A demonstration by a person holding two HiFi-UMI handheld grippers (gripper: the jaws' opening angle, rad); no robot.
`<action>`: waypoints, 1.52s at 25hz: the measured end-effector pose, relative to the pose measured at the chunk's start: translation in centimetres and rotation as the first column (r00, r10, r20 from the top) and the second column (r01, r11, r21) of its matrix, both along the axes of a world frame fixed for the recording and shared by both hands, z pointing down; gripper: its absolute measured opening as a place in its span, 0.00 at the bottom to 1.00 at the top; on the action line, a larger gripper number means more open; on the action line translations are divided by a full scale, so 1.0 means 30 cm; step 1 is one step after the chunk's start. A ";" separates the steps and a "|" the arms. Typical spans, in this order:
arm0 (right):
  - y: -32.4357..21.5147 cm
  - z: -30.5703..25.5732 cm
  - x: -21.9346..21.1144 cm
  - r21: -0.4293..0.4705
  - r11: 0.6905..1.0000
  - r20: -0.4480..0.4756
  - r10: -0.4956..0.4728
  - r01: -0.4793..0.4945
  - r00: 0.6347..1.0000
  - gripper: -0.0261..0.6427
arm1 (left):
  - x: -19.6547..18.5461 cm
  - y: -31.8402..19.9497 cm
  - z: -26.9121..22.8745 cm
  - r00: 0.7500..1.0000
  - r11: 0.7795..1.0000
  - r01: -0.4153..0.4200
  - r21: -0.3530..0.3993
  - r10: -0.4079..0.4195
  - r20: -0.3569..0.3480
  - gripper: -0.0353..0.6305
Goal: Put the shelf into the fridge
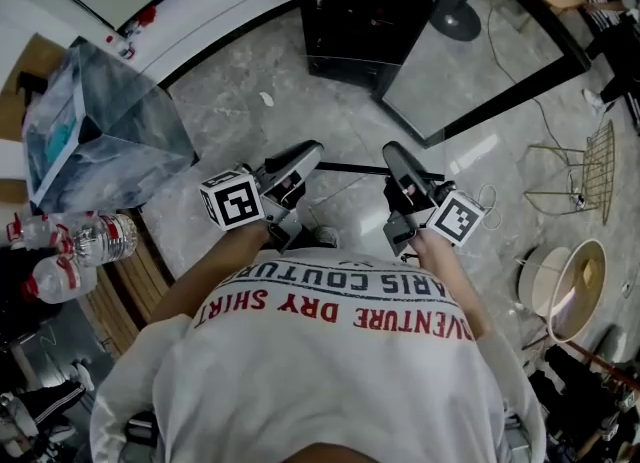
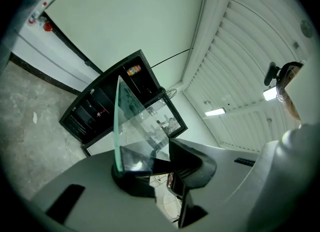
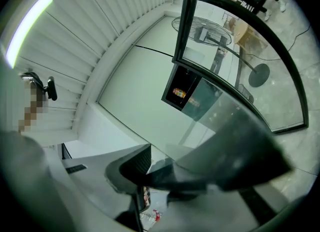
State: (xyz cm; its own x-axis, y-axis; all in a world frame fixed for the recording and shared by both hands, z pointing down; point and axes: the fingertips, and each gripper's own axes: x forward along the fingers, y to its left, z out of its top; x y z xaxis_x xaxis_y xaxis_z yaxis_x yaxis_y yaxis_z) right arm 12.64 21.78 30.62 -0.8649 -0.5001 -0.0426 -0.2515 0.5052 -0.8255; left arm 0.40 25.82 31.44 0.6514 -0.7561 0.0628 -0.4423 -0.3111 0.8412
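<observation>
We see the shelf (image 2: 134, 118) as a clear glass pane with a greenish edge, spanning the gap between both tongs. The left tongs (image 2: 150, 165) are nipped narrow on one end of the glass, and the right tongs (image 3: 165, 176) are closed on the other end. The black fridge (image 1: 365, 11) stands open beyond the tong tips.

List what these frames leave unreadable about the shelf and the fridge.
- Head view: glass shelf outline; transparent, only a dark edge shows between left gripper and right gripper.
- Head view: fridge interior; dark, cut off by the top edge.
- Left gripper view: fridge's shelf supports; too small, partly behind the glass.
</observation>
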 end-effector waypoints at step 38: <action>-0.965 0.334 -0.237 -0.159 0.974 -0.072 0.152 -0.162 0.986 0.18 | -0.257 -1.022 0.331 0.988 0.976 -0.155 -0.151 0.153 -0.025 0.22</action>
State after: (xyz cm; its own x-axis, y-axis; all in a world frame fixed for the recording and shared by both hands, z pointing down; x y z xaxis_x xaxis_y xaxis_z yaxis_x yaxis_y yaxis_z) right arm 5.55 -7.19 40.66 -0.7735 -0.6259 0.1000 -0.3680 0.3149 -0.8749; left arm -7.30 -4.85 41.39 0.7605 -0.6292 0.1603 -0.3880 -0.2424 0.8892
